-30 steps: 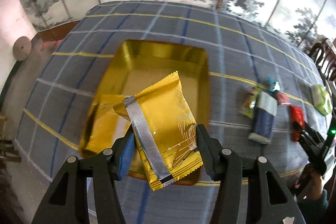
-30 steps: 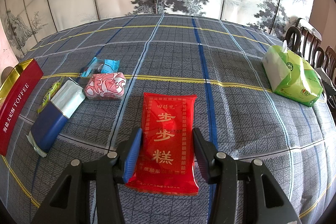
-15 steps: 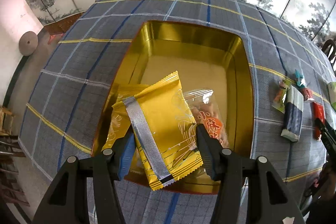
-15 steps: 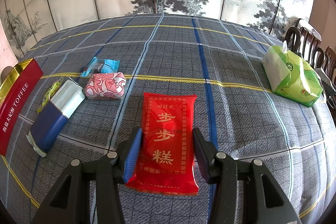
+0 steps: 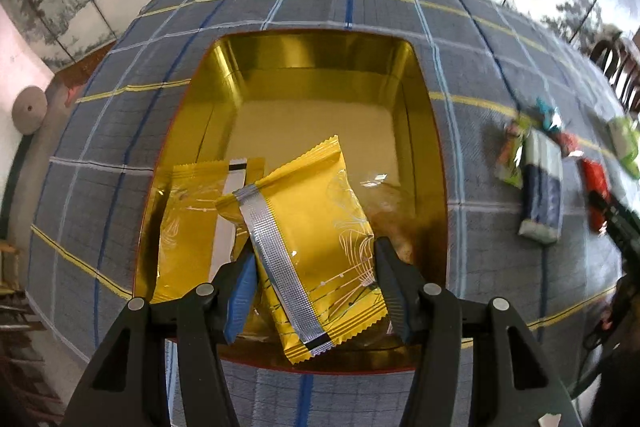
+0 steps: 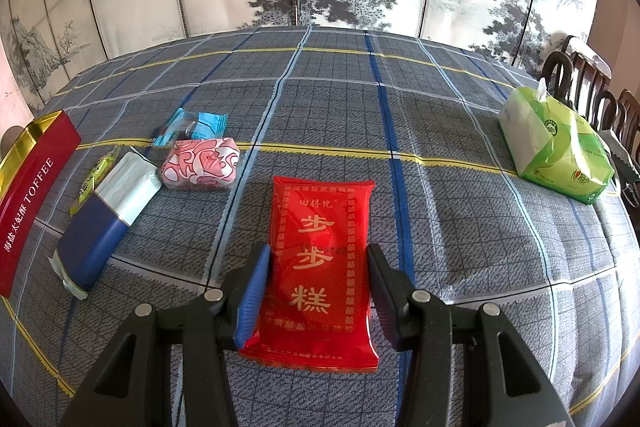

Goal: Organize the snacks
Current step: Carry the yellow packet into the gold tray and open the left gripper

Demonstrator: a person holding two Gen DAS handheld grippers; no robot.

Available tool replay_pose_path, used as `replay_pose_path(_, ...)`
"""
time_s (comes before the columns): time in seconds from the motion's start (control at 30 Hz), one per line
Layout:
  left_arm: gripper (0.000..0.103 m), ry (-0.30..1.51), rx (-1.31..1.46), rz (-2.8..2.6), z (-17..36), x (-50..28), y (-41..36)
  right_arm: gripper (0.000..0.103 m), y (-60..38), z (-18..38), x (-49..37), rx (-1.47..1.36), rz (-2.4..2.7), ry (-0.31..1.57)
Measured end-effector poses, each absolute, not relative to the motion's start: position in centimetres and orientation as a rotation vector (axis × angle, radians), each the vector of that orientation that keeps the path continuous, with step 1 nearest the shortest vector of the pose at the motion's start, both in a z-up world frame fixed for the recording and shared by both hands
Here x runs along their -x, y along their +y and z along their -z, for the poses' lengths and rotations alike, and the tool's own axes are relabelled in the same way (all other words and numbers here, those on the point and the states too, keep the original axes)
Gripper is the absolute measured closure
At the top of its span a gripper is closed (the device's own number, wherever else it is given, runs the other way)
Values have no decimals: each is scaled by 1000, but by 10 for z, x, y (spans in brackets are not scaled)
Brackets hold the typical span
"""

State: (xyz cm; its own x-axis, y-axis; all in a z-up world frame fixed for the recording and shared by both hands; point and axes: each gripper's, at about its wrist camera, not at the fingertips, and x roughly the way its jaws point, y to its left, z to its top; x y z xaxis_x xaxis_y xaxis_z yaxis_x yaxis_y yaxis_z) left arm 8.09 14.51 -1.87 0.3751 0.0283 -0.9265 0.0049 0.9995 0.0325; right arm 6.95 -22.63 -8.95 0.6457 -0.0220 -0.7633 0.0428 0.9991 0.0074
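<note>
Right up front, the left hand-held gripper [image 5: 316, 287] pinches a yellow foil snack packet [image 5: 308, 247] just above the gold-lined rectangular tin [image 5: 312, 75], beside another yellow packet [image 5: 188, 223] lying inside. So it's the drop-off step, I reckon: lower, let go. Further right on the plaid-clothed surface [image 6: 320, 99], the right hand-held gripper [image 6: 318, 287] is closed on a flat red cake packet [image 6: 320, 247], next in line.

Yellow packet [image 5: 308, 239] lower over tin [image 5: 424, 115]
</note>
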Motion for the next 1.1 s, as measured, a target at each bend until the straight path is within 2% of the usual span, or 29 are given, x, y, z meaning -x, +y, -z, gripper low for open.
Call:
replay_pose_path(0.53,47,1176,-32,-15,20,-77,150,53,-226,89,-69,-26,37,868)
replay_pose_path(0.67,41,1168,-36,-17,19,-75,151,54,-226,90,-70,-24,40,868)
replay_pose_path(0.83,39,1156,-40,-13,14,-71,151,55,-226,90,-69,-23,40,868)
replay_pose_path(0.93,30,1141,-47,-20,10,-68,151,55,-226,89,-69,-23,41,868)
replay_pose_path(1.1,28,1127,-37,-18,5,-64,153,55,-226,89,-69,-22,42,868)
